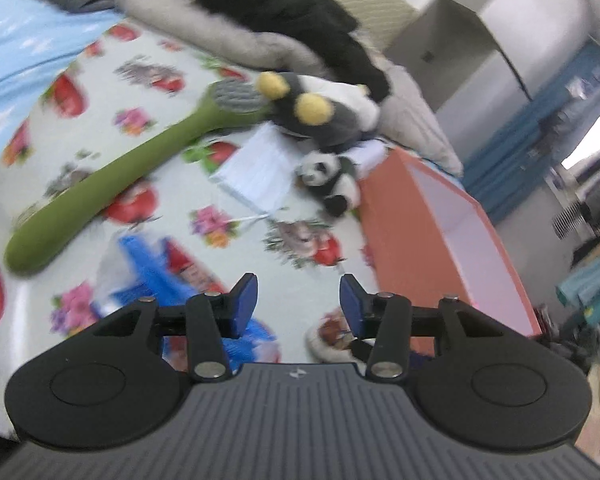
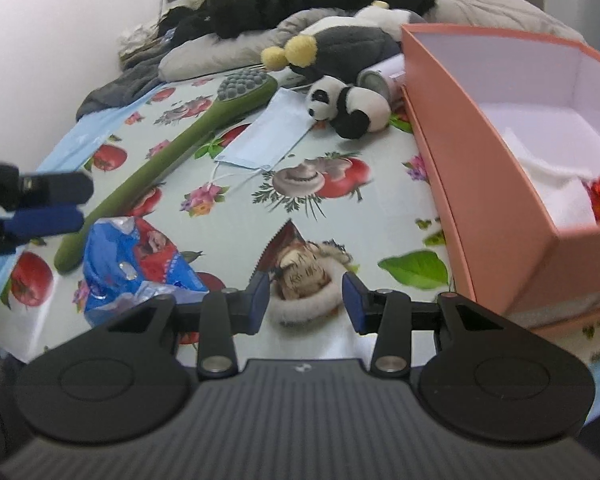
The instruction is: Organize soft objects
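Nothing here can truly be read. The blue snack bag (image 2: 140,264) carries a red panel with small white print, but it is too crumpled and blurred to make out a word. The brown packet (image 2: 296,268) near the bed's front edge shows dark marks on a pale patch that could be characters; I cannot tell which. The white can (image 2: 384,76) lying behind the panda has a faint smudge of print on its side, unreadable. A small logo sits on the right gripper's grey ribbed body (image 2: 303,368), too tiny to name.
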Available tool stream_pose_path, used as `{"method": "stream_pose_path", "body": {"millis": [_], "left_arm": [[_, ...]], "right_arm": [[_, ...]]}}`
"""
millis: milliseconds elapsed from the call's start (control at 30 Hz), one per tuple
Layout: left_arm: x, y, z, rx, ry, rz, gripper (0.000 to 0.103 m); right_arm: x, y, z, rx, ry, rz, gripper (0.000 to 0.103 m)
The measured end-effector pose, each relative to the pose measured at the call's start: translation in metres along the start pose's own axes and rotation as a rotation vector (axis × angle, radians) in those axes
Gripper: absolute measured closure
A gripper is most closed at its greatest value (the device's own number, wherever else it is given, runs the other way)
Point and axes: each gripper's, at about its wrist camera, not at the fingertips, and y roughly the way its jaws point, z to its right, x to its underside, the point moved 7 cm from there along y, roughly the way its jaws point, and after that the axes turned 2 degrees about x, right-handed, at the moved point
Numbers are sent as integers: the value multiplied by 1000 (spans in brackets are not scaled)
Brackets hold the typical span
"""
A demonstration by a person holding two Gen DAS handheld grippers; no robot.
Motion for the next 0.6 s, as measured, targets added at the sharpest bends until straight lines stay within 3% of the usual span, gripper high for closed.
{"method": "stream_pose_path", "body": {"millis": [200,300,600], "left_arm": [[11,54,28,49,60,-124,51],[24,86,36,55,73,-207,51],[42,128,52,37,145,-294,51]], "right_arm": [[7,8,10,-2,98,-18,75],[11,12,14,-8,153,-31,76],[15,20,29,-66,277,-52,75]]}}
